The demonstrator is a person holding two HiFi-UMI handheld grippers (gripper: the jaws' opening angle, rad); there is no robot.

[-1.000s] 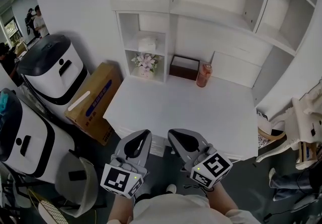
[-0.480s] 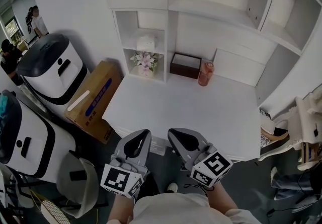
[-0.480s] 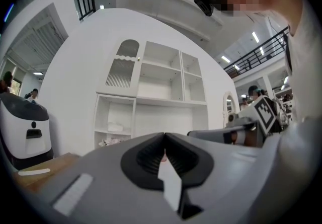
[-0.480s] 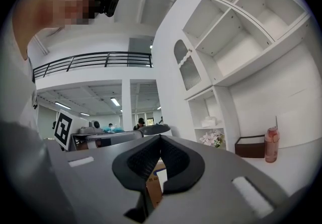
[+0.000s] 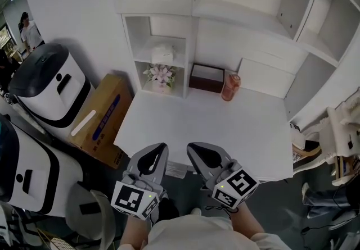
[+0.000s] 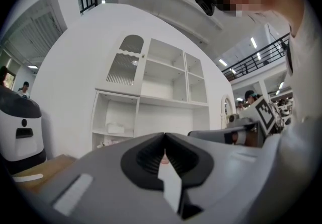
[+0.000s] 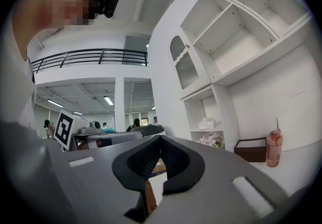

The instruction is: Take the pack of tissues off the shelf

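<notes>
Left gripper (image 5: 161,146) clenched, jaws tip to tip, nothing between them; the left gripper view shows the same, tips meeting with only background behind. Right gripper (image 5: 192,146) also clenched and empty, tips meeting in its own view, a bit of cardboard box (image 5: 99,120) showing through the gap below the pads. Both are held low in front of the person's body, side by side, near each other but apart, just off the near edge of the white table (image 5: 214,131), pointing roughly level toward the shelf unit (image 5: 191,10).

Pack of tissues (image 5: 163,51) is white and sits on the middle shelf of the narrow left column of the shelf unit. It is right above the cubby with the flowers (image 5: 161,74) and untouched. It is well apart from both grippers, the whole table between.

On the table against the back: brown box (image 5: 206,77), open top, and just beside it on the right a pink bottle (image 5: 229,86), upright. Cardboard box lies tilted on the floor left of the table, next to a white machine (image 5: 49,86) with a dark lid.
</notes>
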